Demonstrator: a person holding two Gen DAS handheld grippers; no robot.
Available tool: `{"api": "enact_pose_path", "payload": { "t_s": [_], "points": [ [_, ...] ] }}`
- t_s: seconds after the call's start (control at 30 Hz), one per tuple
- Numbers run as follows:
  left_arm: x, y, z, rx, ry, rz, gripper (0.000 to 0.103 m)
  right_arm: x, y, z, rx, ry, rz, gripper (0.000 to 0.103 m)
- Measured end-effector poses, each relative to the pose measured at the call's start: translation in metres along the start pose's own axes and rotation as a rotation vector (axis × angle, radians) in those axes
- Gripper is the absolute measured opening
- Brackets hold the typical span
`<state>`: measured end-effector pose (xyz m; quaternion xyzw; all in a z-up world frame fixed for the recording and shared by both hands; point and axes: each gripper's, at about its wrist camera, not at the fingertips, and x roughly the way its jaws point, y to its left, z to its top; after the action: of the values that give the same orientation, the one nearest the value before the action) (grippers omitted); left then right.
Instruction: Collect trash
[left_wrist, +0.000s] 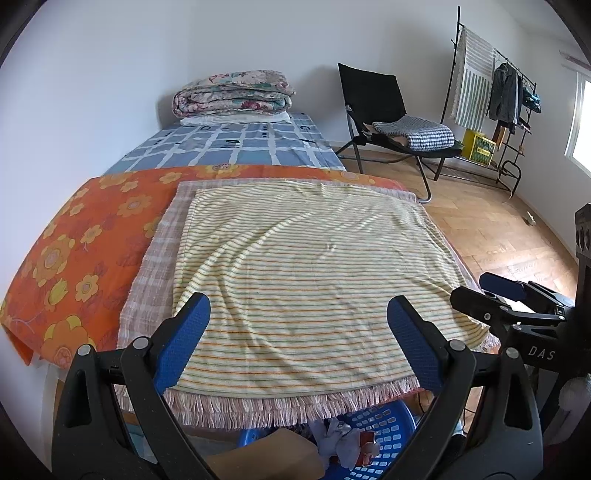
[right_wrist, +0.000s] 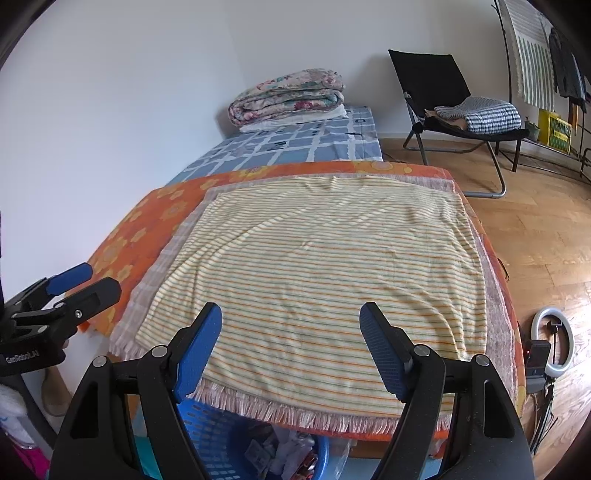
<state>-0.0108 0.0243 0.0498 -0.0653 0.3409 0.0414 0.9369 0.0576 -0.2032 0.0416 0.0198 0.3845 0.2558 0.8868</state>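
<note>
Trash (left_wrist: 347, 443) already heaped in blue basket (left_wrist: 391, 424) at six o'clock below striped towel (left_wrist: 306, 258), left gripper (left_wrist: 299, 332) and right gripper (right_wrist: 291, 339) both agape and empty: seemingly collection's tail end, next move likely scanning for leftover scraps.

A striped cloth (left_wrist: 306, 266) lies on the bed (left_wrist: 74, 251); folded quilts (left_wrist: 234, 92) at 12 o'clock, a chair (left_wrist: 373, 99) at 2, a basket (left_wrist: 384, 439) at 6 under the bed's edge.
</note>
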Motion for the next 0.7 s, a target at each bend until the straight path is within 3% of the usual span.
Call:
{"api": "enact_pose_path", "payload": {
  "t_s": [0.7],
  "points": [
    [0.0002, 0.0037, -0.0016, -0.006, 0.002, 0.0, 0.099, -0.0011, -0.0012, 0.0004, 0.002, -0.001, -0.004, 0.077]
  ]
}}
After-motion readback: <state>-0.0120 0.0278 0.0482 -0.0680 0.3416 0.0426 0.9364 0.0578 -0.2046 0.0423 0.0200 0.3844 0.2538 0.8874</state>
